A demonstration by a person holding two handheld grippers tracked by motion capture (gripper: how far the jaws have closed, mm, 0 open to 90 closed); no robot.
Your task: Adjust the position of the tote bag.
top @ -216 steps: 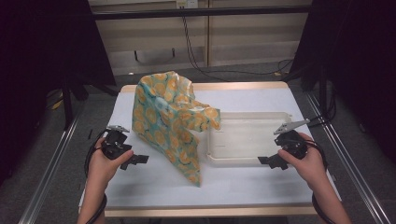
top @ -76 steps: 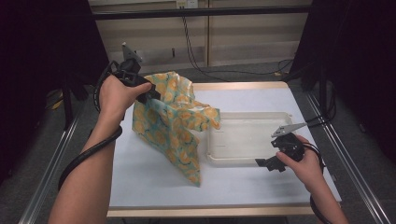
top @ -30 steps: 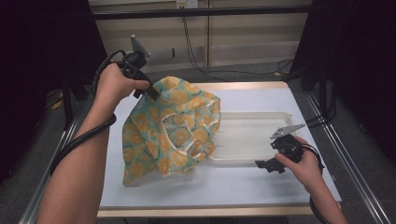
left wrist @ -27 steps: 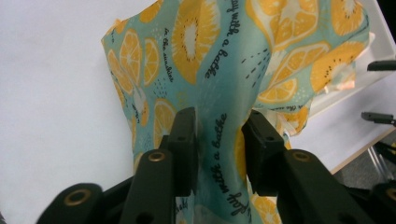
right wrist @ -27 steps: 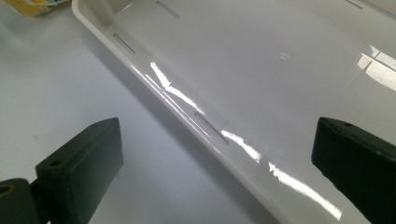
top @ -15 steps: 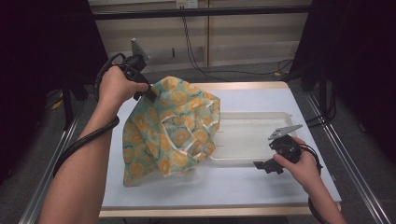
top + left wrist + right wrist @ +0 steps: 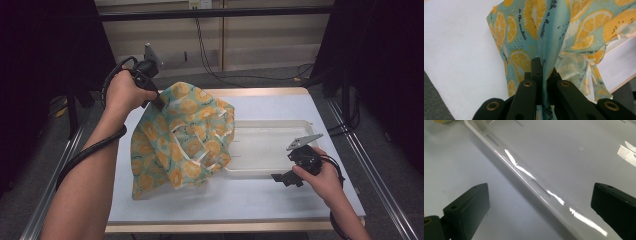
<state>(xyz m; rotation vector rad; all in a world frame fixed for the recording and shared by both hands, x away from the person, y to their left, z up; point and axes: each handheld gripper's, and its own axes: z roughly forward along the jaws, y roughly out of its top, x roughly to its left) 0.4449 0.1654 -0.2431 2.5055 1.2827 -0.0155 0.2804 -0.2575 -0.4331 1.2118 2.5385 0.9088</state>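
A teal cloth (image 7: pixel 185 135) printed with orange slices hangs over the white table's left half, and its right edge drapes onto the white tray (image 7: pixel 272 125). My left gripper (image 7: pixel 156 101) is raised at the cloth's far top corner. Its jaws have just been closing and are shut on a fold of the cloth (image 7: pixel 524 37), as the left gripper (image 7: pixel 543 75) view shows. My right gripper (image 7: pixel 281 177) rests low by the tray's near right corner. In its own view the right gripper (image 7: pixel 540 205) stands open, its jaws astride the tray's rim (image 7: pixel 539 187) with nothing held.
The tray lies on the right half of the white table (image 7: pixel 260 200), with slots along its rim. Metal rails run down both table sides. Cables hang behind the far edge by a wall panel (image 7: pixel 270 35).
Since the earliest frame my left hand went from the table's front to the cloth's far top and lifted it, spreading the cloth leftward. Over the last second nothing visibly moved.
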